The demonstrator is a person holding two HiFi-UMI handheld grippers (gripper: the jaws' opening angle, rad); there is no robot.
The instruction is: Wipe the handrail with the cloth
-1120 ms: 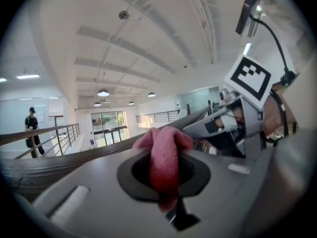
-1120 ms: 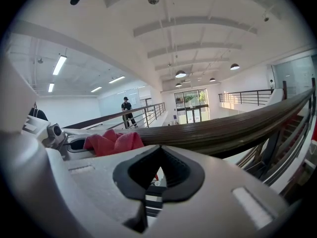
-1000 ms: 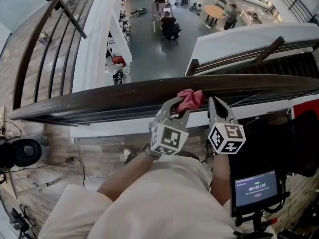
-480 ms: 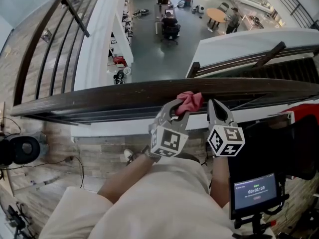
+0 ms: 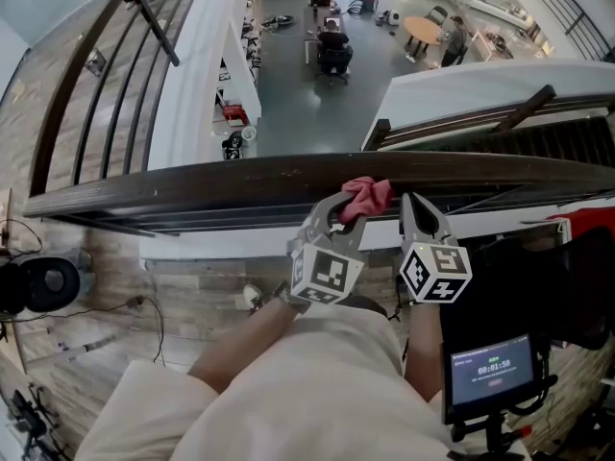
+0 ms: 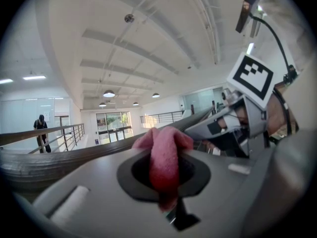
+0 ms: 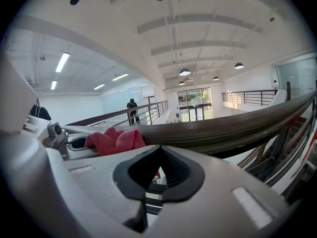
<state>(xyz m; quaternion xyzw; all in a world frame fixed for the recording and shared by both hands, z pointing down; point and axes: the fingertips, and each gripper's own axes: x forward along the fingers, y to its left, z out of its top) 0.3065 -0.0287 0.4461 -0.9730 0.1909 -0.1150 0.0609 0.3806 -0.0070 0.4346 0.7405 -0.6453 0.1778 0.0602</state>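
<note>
Pink cloth (image 5: 366, 197) is sitting bunched up on the dark wooden handrail (image 5: 211, 188), a little right of centre in the head view. The rail itself is running straight across from 9 o'clock to 3 o'clock.

The left hand-held gripper (image 5: 343, 211) is doing the holding. In the left gripper view its jaws are squeezing down on a fold of the cloth, and the rest is puffing out over the top toward 12 o'clock. From the head view the cloth is poking out at about 1 o'clock from that gripper's marker cube and lying against the near edge of the rail.

The right hand-held gripper (image 5: 420, 209) is hanging just beside the left one, at its 3 o'clock, with its tips pointing up at the rail. Its jaws are sitting together with nothing between them. In the right gripper view the cloth is showing off at 9 o'clock, with the rail stretching away toward 3 o'clock.

Down at 5 o'clock a small screen (image 5: 493, 365) is glowing. Beyond the rail, at 12 o'clock, a seated person (image 5: 333, 51) is showing on the lower floor.
</note>
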